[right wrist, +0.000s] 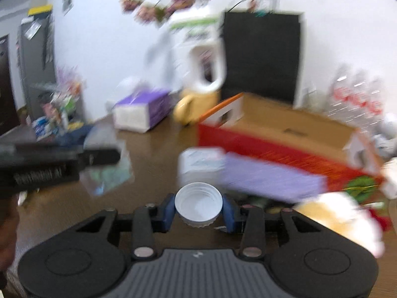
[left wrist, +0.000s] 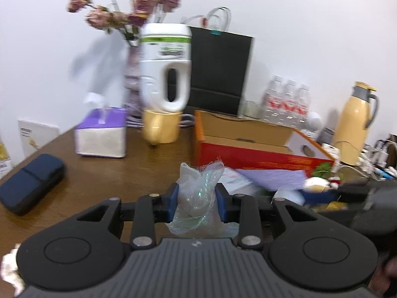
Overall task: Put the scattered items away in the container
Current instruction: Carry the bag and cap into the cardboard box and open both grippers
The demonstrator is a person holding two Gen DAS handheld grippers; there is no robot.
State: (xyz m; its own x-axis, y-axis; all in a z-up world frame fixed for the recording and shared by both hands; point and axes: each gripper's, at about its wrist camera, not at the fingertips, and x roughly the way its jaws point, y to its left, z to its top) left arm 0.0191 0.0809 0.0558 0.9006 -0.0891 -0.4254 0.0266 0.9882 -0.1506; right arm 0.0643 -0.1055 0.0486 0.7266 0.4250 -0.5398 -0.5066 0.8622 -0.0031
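We have a crumpled clear plastic bag point(left wrist: 198, 193) clamped between the blue pads of the left gripper point(left wrist: 197, 202), and the right gripper point(right wrist: 198, 209) has its pads closed against the sides of a white bottle cap point(right wrist: 198, 204), hollow side facing the camera. Both pieces are off the brown table point(left wrist: 99, 173) and ready to go into the cardboard box point(left wrist: 248, 134), which stands open at about one o'clock from each gripper.

To do this step well, we should carry each piece over the red front wall of the box before we let go, high enough that the dangling bag does not snag the rim. The bag is light and springy, so it may cling to a pad; we would open wide and give it a moment to fall. The cap is held only by its rim and could pop out if we squeeze harder or tilt it. The two grippers are close, so we should take turns at the opening.

Much is hard to read. The right view is badly smeared, so the purple packet point(right wrist: 270, 176) leaning at the box and the pale lump at four o'clock stay unclear. The box's floor is hidden behind its wall. The lower end of the bag is cut off by the gripper body.
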